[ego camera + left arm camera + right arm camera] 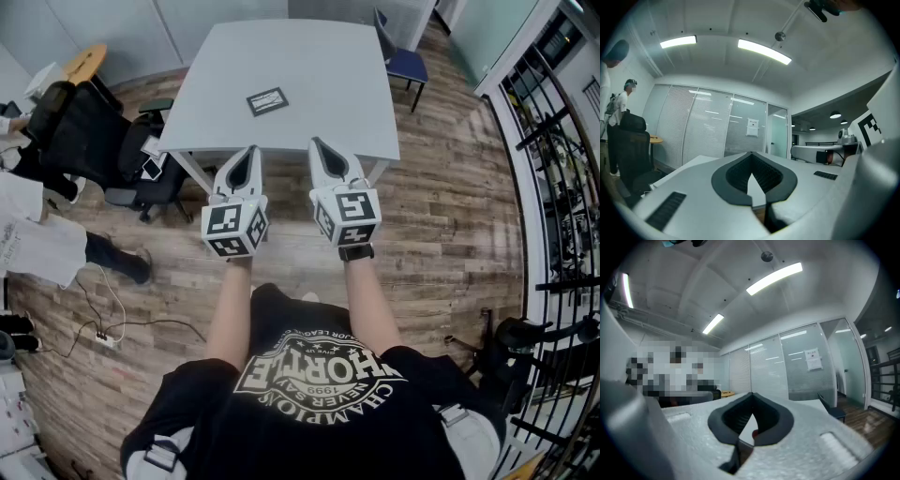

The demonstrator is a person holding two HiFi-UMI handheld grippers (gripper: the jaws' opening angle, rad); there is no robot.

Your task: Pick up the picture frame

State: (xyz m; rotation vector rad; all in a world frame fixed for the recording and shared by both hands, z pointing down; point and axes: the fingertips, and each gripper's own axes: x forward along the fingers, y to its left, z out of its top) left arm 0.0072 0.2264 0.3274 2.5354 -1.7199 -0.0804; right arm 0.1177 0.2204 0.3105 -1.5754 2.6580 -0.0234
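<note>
While I held both tools level and short of the table (309, 103), neither had anything in it. The left gripper (250, 152) had its jaws pressed together on nothing, and the right gripper (317, 143) was closed and empty the same way. The picture frame (267, 101) lay flat near the middle of the tabletop, well ahead of both tips and slightly turned against the table's edges. I judged the reach had not yet begun. To do it well, I reckoned one gripper should spread its jaws before closing in, then tip down toward the frame's near edge. A thing lying that flat offers little to pinch, so I would have lined the jaws square across one side rail and kept the other gripper ready to steady the frame against sliding.
</note>
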